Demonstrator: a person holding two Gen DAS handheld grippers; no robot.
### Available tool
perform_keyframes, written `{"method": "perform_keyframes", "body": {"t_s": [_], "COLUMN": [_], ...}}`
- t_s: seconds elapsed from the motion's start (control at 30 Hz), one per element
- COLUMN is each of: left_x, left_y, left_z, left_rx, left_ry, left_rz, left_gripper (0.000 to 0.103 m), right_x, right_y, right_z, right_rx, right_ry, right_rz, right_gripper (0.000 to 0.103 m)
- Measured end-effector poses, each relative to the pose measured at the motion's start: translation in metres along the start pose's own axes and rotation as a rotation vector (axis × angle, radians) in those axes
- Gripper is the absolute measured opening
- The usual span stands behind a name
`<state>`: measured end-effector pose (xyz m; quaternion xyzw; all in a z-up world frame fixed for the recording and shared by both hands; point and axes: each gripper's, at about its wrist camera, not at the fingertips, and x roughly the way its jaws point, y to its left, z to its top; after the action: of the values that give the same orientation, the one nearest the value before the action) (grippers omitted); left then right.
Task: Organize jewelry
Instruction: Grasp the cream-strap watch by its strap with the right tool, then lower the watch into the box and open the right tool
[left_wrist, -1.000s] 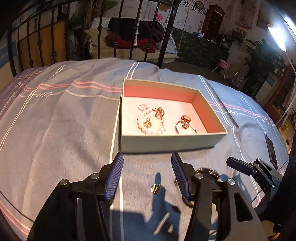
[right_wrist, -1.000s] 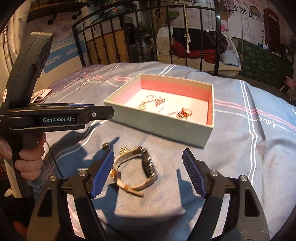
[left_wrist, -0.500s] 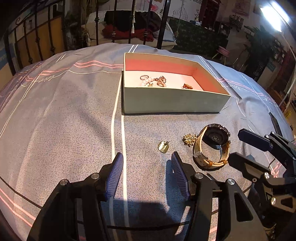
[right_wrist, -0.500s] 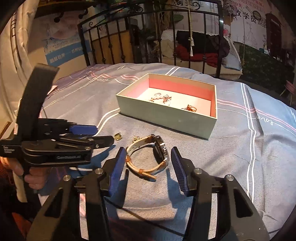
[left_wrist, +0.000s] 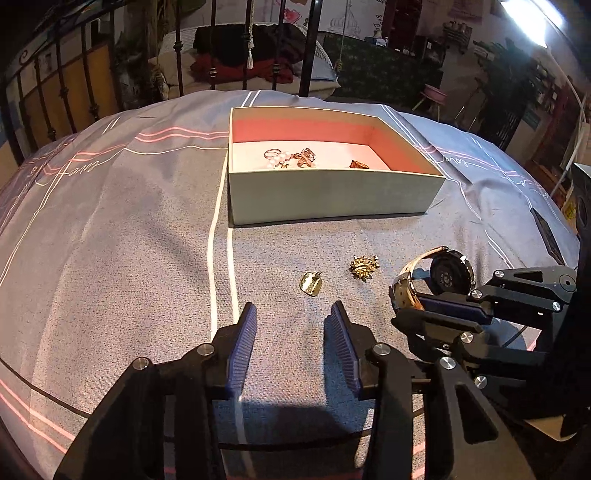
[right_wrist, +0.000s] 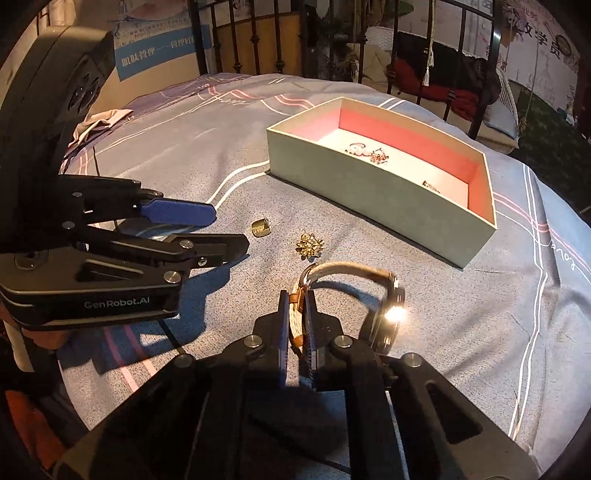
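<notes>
A wristwatch (right_wrist: 388, 306) with a tan strap (right_wrist: 351, 267) lies on the grey-blue bedcover. My right gripper (right_wrist: 297, 299) is closing and its pads press on the strap near the buckle; the left wrist view shows it (left_wrist: 406, 310) beside the watch (left_wrist: 448, 275). My left gripper (left_wrist: 293, 306) is closing with nothing between its fingers. A gold pendant (left_wrist: 311, 284) lies just ahead of it and a gold brooch (left_wrist: 364, 266) to the right. In the right wrist view the left gripper (right_wrist: 231, 230) points at the pendant (right_wrist: 261, 228) and brooch (right_wrist: 310, 244).
A pale green box (left_wrist: 332, 192) with a pink lining stands beyond, holding a pearl bracelet (left_wrist: 277, 158) and rings. A black metal bed rail (left_wrist: 310, 48) closes the far end. A dark slim object (left_wrist: 546, 236) lies at the right and a crumpled cloth (right_wrist: 99, 122) at the left.
The right gripper's jaws went from wide apart around the watch to pinched on its strap. The left gripper's jaws narrowed, and it sank towards the bedcover near the pendant.
</notes>
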<state>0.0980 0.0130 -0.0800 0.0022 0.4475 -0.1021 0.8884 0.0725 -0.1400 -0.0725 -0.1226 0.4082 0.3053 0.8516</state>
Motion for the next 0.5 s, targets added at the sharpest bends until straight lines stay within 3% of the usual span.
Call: {"method": "perform_keyframes", "body": {"t_s": [0.03,0.1,0.3,0.5], "left_x": [-0.001,-0.003,-0.015,-0.020], "left_y": [-0.001,-0.003,-0.008,-0.008], "left_z": [0.001,0.003,0.023,0.067], "left_rx": [0.003,0.009,0.030,0.012], "left_ry": [-0.002,-0.013,-0.072,-0.133], "left_rz": [0.000,-0.009,-0.012,-0.025], "left_gripper": [0.027,0.010,0.007,0.007], "right_x": [-0.005,-0.015,-0.033,-0.044], "right_y": [-0.003,-0.009,-0.022,-0.035], "right_z": [0.000,0.002,0.016,0.048], "right_rx": [0.025,0.073,0.130,0.146], "right_ry": [-0.025,-0.071,-0.151,-0.233], "right_rz": [0.012,0.034,0.057,0.048], "right_gripper": [0.008,0.008,0.008,0.008]}}
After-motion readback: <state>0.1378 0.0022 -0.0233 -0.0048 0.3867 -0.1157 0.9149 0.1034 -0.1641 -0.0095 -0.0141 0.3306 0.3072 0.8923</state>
